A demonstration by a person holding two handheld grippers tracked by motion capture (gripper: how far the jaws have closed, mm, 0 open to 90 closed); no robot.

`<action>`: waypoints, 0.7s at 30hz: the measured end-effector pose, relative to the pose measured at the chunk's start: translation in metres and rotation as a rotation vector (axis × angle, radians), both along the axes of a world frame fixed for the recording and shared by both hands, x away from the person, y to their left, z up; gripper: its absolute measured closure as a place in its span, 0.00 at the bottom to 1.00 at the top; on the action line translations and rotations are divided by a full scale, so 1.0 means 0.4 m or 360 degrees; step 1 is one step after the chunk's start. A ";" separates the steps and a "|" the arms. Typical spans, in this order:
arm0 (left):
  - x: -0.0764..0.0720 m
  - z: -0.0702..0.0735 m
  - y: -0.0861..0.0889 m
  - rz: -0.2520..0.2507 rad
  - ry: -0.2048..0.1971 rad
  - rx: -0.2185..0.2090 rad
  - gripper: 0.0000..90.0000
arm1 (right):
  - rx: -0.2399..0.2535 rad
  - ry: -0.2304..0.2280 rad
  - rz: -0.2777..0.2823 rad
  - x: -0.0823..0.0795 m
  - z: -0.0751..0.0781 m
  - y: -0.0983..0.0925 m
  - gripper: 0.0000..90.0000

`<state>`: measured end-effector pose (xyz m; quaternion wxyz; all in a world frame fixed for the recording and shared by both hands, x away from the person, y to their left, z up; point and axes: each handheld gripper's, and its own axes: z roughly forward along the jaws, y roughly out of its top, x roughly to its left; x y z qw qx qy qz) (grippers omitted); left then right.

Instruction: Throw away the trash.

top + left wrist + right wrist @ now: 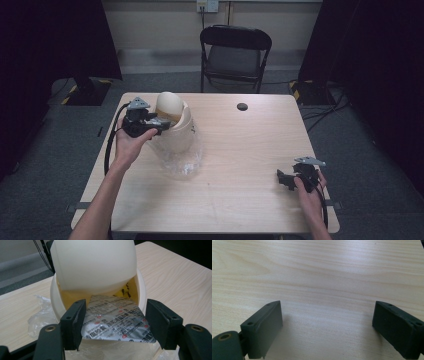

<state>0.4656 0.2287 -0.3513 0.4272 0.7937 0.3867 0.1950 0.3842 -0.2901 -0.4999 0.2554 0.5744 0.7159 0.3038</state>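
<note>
Left gripper view: jaws clamped on a silver blister pack (117, 325) at the mouth of a cream swing-lid bin (95, 267).

Its far end is hidden under the lid; the bin stands on crumpled clear plastic (185, 162) near the table's (240, 200) far-left corner. The right gripper (286, 180) gapes wide over bare wood, near the right edge.

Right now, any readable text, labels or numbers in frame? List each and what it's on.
Blister pack held by the left gripper at the cream bin's mouth: rows of printed Chinese characters with red marks; "胶囊" just about legible, the rest too blurred to quote.
Bin, plastic bag, table: no text.
</note>
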 end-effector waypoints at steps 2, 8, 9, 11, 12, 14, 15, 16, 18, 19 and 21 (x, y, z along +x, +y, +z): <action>0.008 -0.004 -0.004 0.0012 0.0011 -0.0008 0.38 | 0.0000 0.0000 0.0000 0.000 0.000 0.000 0.09; 0.023 -0.005 -0.011 0.0021 0.0023 -0.0015 0.38 | 0.0000 0.0000 0.0000 0.000 0.000 0.000 0.09; 0.026 -0.005 -0.013 0.0020 0.0029 -0.0019 0.38 | 0.0000 0.0000 0.0000 0.000 0.000 0.000 0.09; 0.033 -0.008 -0.017 0.0007 0.0030 -0.0027 0.39 | 0.0000 0.0000 -0.0001 0.000 0.000 0.000 0.09; 0.037 -0.010 -0.019 0.0001 0.0040 -0.0012 0.39 | 0.0000 0.0000 0.0000 0.000 0.000 0.000 0.09; 0.046 -0.017 -0.026 -0.0010 0.0053 -0.0008 0.39 | 0.0000 0.0000 0.0000 0.000 0.000 0.000 0.09; 0.048 -0.020 -0.029 -0.0007 0.0061 -0.0018 0.39 | 0.0000 0.0000 0.0000 0.000 0.000 0.000 0.09; 0.048 -0.020 -0.029 -0.0007 0.0061 -0.0018 0.39 | 0.0000 0.0000 0.0000 0.000 0.000 0.000 0.09; 0.055 -0.024 -0.031 -0.0009 0.0078 -0.0027 0.39 | 0.0000 0.0001 -0.0002 0.000 0.000 0.000 0.09; 0.057 -0.024 -0.031 -0.0008 0.0084 -0.0036 0.39 | 0.0000 0.0000 0.0000 0.000 0.000 0.000 0.09; 0.059 -0.025 -0.030 -0.0005 0.0087 -0.0051 0.39 | 0.0000 0.0000 0.0000 0.000 0.000 0.000 0.09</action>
